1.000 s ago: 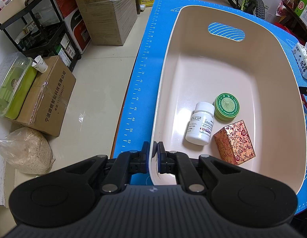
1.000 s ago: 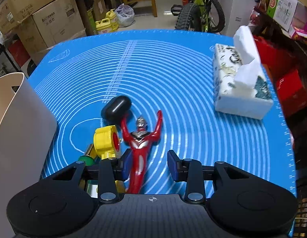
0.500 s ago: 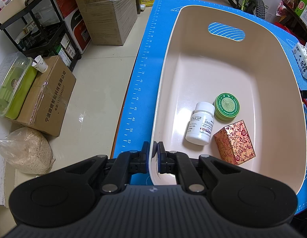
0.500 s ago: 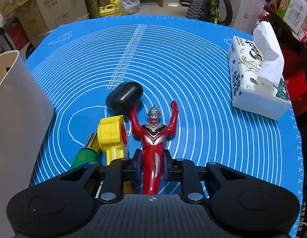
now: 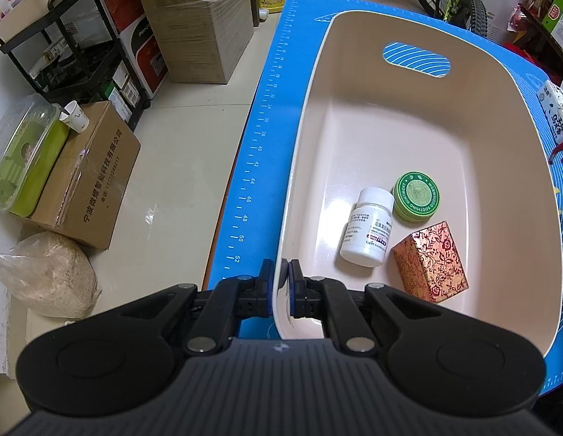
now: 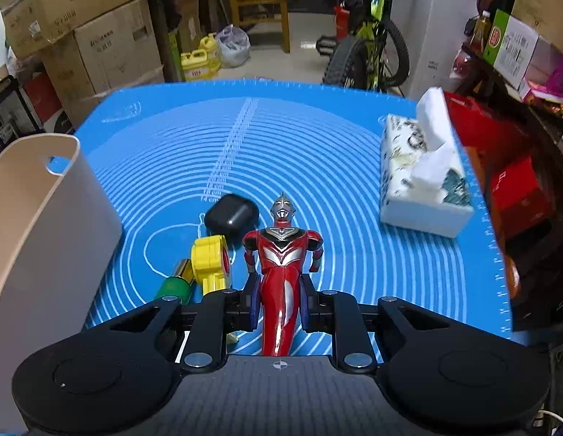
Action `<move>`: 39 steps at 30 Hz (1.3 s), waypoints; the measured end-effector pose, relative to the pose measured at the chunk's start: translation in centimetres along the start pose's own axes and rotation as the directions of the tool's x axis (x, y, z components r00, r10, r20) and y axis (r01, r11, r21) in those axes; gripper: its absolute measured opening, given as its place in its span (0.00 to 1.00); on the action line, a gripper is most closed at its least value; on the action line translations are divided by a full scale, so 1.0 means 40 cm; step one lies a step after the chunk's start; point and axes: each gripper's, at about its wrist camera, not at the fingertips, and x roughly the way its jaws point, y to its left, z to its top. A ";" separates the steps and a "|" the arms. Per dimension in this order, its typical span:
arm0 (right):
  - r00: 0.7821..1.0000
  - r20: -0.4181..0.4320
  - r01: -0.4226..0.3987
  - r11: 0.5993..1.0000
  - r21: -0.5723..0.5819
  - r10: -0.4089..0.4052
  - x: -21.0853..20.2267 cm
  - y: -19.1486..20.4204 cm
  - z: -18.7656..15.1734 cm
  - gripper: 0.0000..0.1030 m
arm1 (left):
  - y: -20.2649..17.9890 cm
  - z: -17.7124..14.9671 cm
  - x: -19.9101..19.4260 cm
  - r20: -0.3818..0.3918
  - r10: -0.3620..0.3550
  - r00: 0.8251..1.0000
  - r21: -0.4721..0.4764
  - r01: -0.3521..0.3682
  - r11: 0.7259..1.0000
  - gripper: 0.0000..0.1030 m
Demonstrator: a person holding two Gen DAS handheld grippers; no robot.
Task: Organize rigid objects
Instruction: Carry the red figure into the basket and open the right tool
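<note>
Two claws clamped: right claw [image 6: 278, 305] on glossy red-silver figure [image 6: 281, 254]; left claw [image 5: 280, 283] on beige bin rim [image 5: 281, 290]

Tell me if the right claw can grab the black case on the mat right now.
Probably not yet: the right claw is shut on the red figure, so it is occupied. The black case itself lies uncovered just ahead, left of the figure's head.

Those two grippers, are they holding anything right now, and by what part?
Yes. The right gripper clamps the red toy figure by its legs. The left gripper pinches the near rim of the beige bin.
</note>
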 end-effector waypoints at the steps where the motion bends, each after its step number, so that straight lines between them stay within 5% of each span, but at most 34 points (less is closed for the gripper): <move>1: 1.000 0.012 -0.004 1.000 -0.005 0.004 -0.016 -0.003 0.006 0.30 | 0.000 0.000 0.000 0.000 0.000 1.000 0.000 0.000 1.000 0.10; 8: 0.993 0.110 -0.046 0.997 -0.058 0.052 -0.136 0.051 0.050 0.30 | -0.002 -0.003 -0.001 0.006 0.001 1.000 -0.002 -0.001 1.000 0.10; 18: 0.960 0.198 -0.165 0.971 -0.175 0.199 -0.223 0.266 0.133 0.30 | -0.004 -0.003 0.001 0.005 0.000 1.000 -0.002 0.001 1.000 0.09; 27: 0.952 0.081 -0.264 0.928 -0.262 0.294 -0.134 0.504 0.122 0.30 | 0.000 -0.002 0.002 0.005 -0.003 1.000 0.000 0.003 1.000 0.09; 39: 0.965 -0.142 -0.257 0.913 -0.318 0.222 0.047 0.676 0.030 0.30 | -0.003 -0.002 0.002 0.004 -0.003 1.000 0.004 0.003 1.000 0.09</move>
